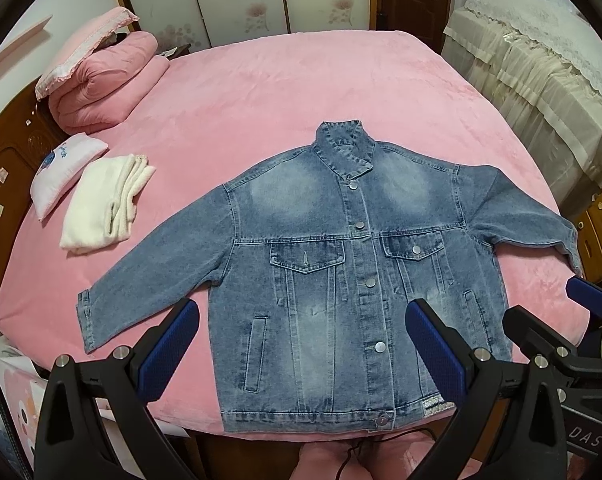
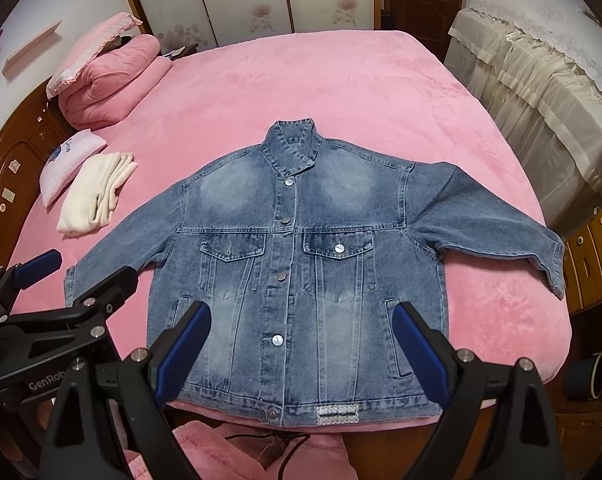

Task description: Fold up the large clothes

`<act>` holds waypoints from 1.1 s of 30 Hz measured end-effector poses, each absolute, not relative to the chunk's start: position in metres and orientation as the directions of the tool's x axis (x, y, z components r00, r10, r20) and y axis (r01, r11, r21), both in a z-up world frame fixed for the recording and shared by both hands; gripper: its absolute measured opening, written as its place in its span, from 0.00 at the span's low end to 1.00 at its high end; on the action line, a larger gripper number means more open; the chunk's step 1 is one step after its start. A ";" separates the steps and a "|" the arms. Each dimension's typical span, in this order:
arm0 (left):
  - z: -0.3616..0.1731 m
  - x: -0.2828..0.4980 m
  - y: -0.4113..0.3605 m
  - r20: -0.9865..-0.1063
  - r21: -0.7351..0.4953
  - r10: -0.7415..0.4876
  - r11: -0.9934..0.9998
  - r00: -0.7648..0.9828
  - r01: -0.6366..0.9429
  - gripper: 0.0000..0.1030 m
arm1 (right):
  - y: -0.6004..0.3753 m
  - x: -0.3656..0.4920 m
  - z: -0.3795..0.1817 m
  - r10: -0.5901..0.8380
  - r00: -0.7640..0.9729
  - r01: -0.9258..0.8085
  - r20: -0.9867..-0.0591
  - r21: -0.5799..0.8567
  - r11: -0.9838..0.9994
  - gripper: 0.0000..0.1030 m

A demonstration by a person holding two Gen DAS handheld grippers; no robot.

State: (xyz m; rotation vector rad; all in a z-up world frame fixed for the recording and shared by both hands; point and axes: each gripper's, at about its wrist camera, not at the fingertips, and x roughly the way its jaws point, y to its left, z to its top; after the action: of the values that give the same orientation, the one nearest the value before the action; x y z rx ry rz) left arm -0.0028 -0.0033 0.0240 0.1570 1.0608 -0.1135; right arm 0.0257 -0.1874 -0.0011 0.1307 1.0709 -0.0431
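Plainly, the folding has not begun: the denim jacket (image 1: 333,264) lies flat and face up on the pink bed (image 1: 261,92), buttoned down the front, collar away from the viewer and hem at the near edge of the mattress. Both sleeves are spread outward, the left sleeve (image 1: 149,276) angling toward the near left corner and the right sleeve (image 2: 493,216) reaching toward the bed's right edge.

The step in hand looks like the approach before a first fold. The next move probably calls for taking one sleeve near its cuff or shoulder and laying it across the chest, which needs a pinch through thick denim without dragging the body askew.

The left tool (image 1: 301,344) hangs above the lower left of the jacket, jaws spread wide and grasping nothing. The right tool (image 2: 301,344) hovers beside it over the lower front, likewise released and empty. Neither seems to touch the cloth.

Further out, a folded white garment (image 1: 105,204) and a small pillow (image 1: 61,168) lie near the headboard, well apart from the jacket, with a rolled pink quilt (image 1: 105,80) beyond.
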 end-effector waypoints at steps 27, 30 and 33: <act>0.023 -0.014 -0.020 -0.874 0.093 0.014 0.986 0.486 0.140 0.99 | -0.205 0.022 -0.002 0.059 0.472 0.064 -0.879 0.101 0.993 0.90; 0.018 -0.020 -0.021 -0.888 0.075 0.007 0.989 0.459 0.130 0.99 | -0.207 0.017 -0.004 0.072 0.466 0.055 -0.882 0.110 0.992 0.90; 0.007 -0.030 -0.018 -0.902 0.028 -0.018 0.995 0.431 0.100 0.99 | -0.208 0.011 -0.010 0.100 0.453 0.035 -0.886 0.129 0.991 0.90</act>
State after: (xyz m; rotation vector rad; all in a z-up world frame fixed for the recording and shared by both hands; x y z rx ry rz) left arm -0.0301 -0.0182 0.0069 0.0811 1.1231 -0.0737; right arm 0.0112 -0.2084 -0.0099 0.1354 1.1013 0.0400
